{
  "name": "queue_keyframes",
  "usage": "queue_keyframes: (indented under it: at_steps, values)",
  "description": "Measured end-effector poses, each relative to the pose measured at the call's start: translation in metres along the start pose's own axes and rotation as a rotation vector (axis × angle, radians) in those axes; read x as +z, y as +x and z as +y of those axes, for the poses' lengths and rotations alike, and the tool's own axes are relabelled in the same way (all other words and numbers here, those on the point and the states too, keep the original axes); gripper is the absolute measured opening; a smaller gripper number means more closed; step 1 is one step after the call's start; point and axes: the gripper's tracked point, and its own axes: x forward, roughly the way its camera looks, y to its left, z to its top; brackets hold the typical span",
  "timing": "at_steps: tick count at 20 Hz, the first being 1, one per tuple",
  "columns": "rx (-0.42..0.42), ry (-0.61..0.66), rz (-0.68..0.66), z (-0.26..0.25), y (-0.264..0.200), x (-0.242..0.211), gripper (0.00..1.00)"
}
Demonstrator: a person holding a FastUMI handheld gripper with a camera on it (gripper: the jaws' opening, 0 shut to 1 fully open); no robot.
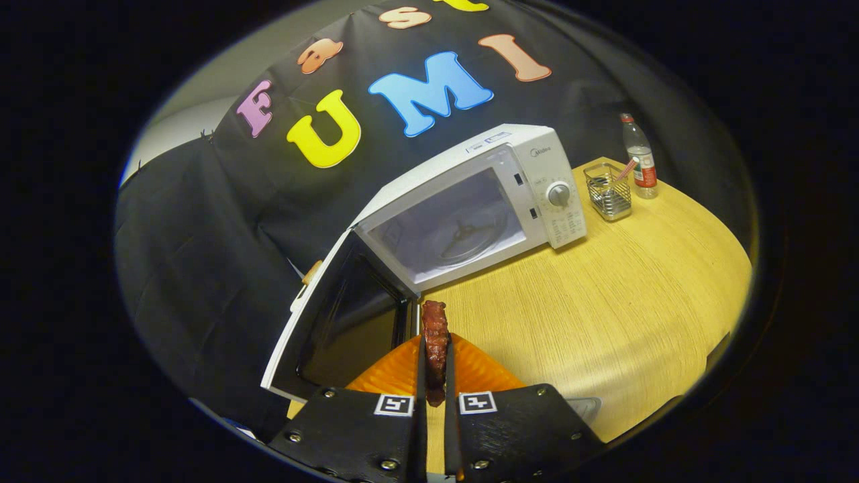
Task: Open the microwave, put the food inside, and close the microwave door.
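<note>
We see the gripper (435, 362) nearly closed, its 2 fingers pinching the meat (435, 335) above an orange plate (396, 372). Microwave (470, 201) just beyond, door (335, 322) swung wide left, so the cavity looks ready for loading.

White microwave (470, 201), dark-red food (435, 342) on pale wood-grain table (604, 315).
Beneath the food, a ribbed orange plate (396, 376); far right, a red-labelled clear bottle (639, 157).
</note>
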Motion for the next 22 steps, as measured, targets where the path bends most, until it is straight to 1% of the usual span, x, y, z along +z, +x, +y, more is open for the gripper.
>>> queue_keyframes:
  at_steps: [5, 14, 19, 22]
  values:
    - [-0.004, -0.017, -0.040, 0.006, 0.044, 0.021, 0.10]
    - [-0.039, -0.038, -0.084, -0.008, 0.116, 0.039, 0.10]
    - [-0.024, -0.007, -0.107, -0.011, 0.157, 0.049, 0.10]
    - [-0.034, 0.003, -0.121, -0.017, 0.181, 0.059, 0.10]
